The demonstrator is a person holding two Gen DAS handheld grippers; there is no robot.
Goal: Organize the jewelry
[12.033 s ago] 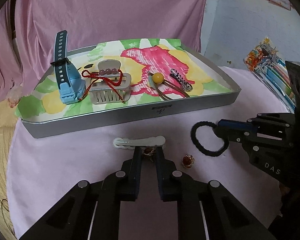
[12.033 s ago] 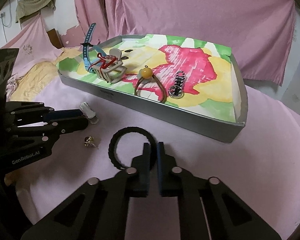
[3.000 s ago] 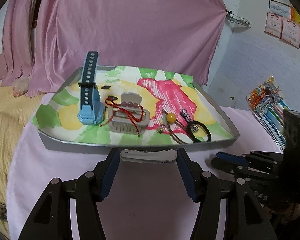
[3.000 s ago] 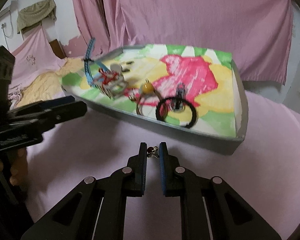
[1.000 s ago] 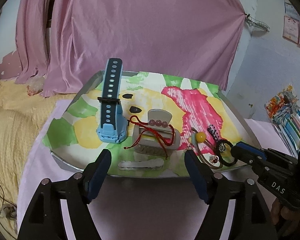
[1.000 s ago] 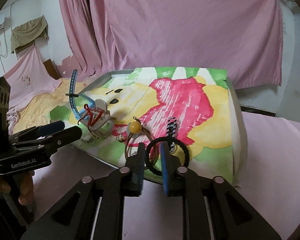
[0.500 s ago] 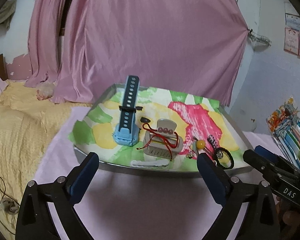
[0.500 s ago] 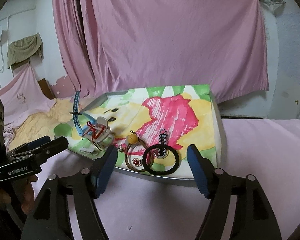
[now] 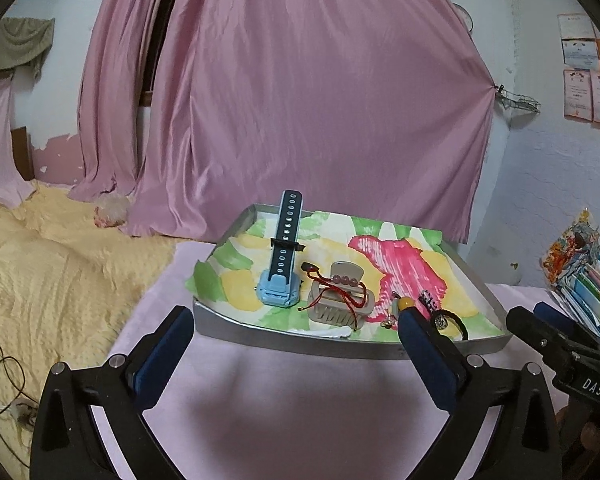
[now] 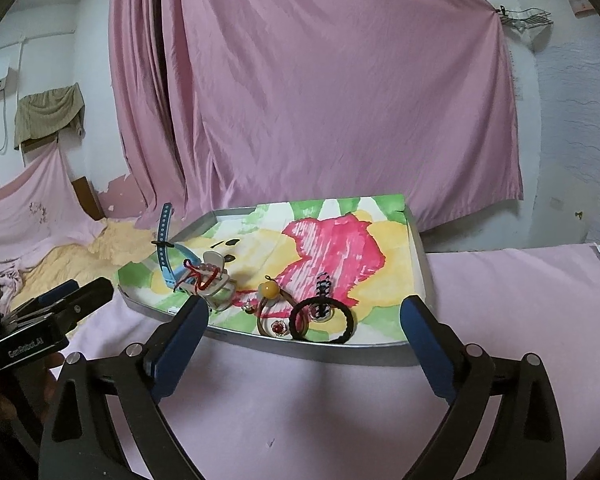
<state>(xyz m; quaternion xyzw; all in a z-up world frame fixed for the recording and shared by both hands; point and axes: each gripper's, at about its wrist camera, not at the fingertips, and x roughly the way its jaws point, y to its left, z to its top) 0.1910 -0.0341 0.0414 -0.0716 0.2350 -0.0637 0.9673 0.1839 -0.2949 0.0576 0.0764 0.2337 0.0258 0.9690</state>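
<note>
Jewelry all appears to sit inside the tray (image 9: 292,338), which rests on the pink-covered tabletop (image 9: 284,400); I see nothing loose on the cloth in front of it in either view, so I judge the sorting done or very nearly so, with at most some tidying inside the tray left.

Counted, as far as the views allow: 1 blue watch (image 9: 281,280) with its strap standing upright at the left of the tray; 1 grey hair claw (image 9: 340,300) just to its right, with 1 red cord bracelet (image 9: 340,286) draped over it; 1 white hair clip (image 9: 332,333) lying against the front wall; 1 brown hair tie with a yellow bead (image 10: 270,290); 1 black hair tie (image 10: 323,319) near the front right, overlapping the brown one; 1 striped clip (image 10: 322,286) just behind it; 1 small red earring (image 10: 277,326) inside the brown loop, and 1 more small trinket (image 10: 249,309) to its left, too small to identify.

The left tool (image 9: 296,338) is held back from the tray, its fingers spread wide and holding nothing. The right tool (image 10: 306,318) is likewise spread wide and empty, short of the tray's front wall.
</note>
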